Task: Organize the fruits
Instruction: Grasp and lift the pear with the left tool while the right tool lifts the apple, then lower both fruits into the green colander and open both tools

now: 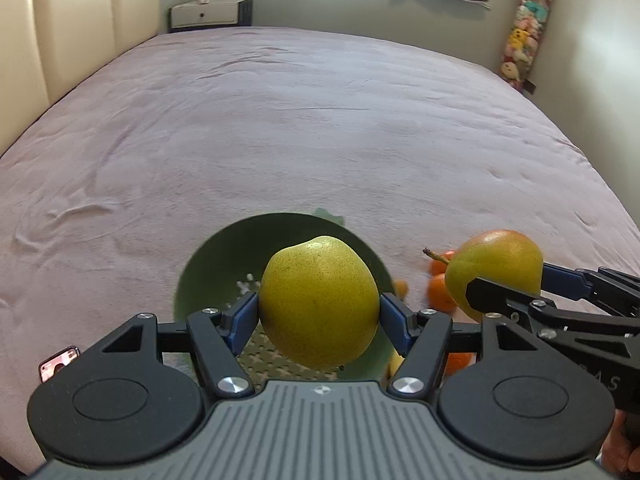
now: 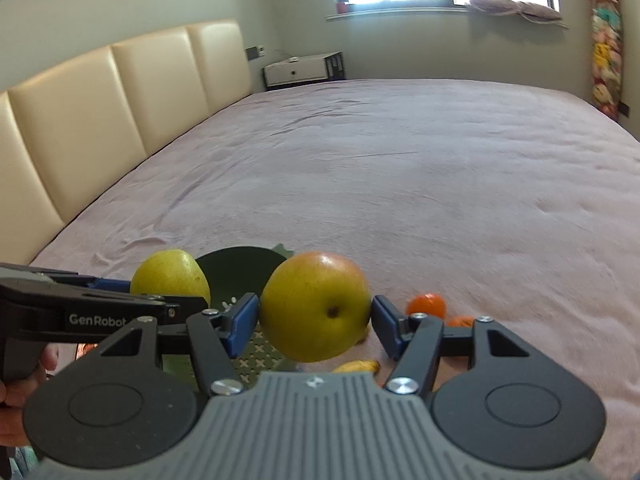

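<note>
My left gripper is shut on a yellow-green speckled pear, held in the air over a green perforated bowl on the bed. To its right, my right gripper is shut on a yellow pear with a red blush. In the right wrist view the right gripper clamps the blushed pear between its blue pads, and the left gripper carries the yellow-green pear at the left. The green bowl lies behind both pears.
Small oranges lie on the pink bed cover right of the bowl, with a banana near them. A phone lies at the left. The cream headboard runs along the left, with a nightstand behind.
</note>
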The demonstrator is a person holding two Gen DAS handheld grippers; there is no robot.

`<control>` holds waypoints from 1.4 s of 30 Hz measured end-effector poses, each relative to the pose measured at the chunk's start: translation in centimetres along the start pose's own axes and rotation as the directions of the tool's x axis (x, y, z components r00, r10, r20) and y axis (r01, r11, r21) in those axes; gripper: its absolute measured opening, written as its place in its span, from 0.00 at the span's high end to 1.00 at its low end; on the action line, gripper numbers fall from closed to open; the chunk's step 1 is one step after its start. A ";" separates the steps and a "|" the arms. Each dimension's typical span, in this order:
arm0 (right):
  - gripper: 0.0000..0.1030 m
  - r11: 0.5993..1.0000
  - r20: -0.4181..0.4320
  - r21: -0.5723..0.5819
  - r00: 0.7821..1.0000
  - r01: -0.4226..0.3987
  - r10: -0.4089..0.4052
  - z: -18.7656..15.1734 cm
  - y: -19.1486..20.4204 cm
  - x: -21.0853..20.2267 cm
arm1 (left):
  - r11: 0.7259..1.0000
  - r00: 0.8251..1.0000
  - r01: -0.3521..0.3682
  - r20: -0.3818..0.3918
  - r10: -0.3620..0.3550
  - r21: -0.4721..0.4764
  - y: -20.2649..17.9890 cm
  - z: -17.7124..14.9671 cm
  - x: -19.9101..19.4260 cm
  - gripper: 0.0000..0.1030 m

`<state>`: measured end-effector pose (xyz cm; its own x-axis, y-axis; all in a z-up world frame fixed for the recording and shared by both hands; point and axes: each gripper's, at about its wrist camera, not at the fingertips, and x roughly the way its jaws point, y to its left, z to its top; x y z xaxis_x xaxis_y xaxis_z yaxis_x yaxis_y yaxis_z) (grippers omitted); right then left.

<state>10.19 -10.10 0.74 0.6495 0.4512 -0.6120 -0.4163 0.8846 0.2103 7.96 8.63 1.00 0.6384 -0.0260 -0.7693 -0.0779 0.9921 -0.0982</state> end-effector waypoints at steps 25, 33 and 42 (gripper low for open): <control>0.42 0.791 -0.288 -0.566 0.955 -0.232 0.074 -0.4 6.0 13.5 | 0.982 0.961 -0.176 -0.203 0.186 0.065 3.5 -1.1 6.1 0.27; 0.43 0.651 -0.290 -0.709 0.954 -0.271 0.081 -1.9 6.7 13.8 | 0.981 0.960 -0.153 -0.218 0.177 0.122 2.5 -1.9 7.4 0.27; 0.42 0.594 -0.333 -0.749 0.942 -0.294 0.046 -2.1 6.8 13.5 | 0.985 0.948 -0.125 -0.279 0.154 0.121 2.8 -2.2 9.1 0.27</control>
<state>14.77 1.76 -7.67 0.3801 0.4265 -0.8207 -0.9148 0.3043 -0.2656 11.86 10.91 -7.63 0.3797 0.0942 -0.9203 -0.0640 0.9951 0.0755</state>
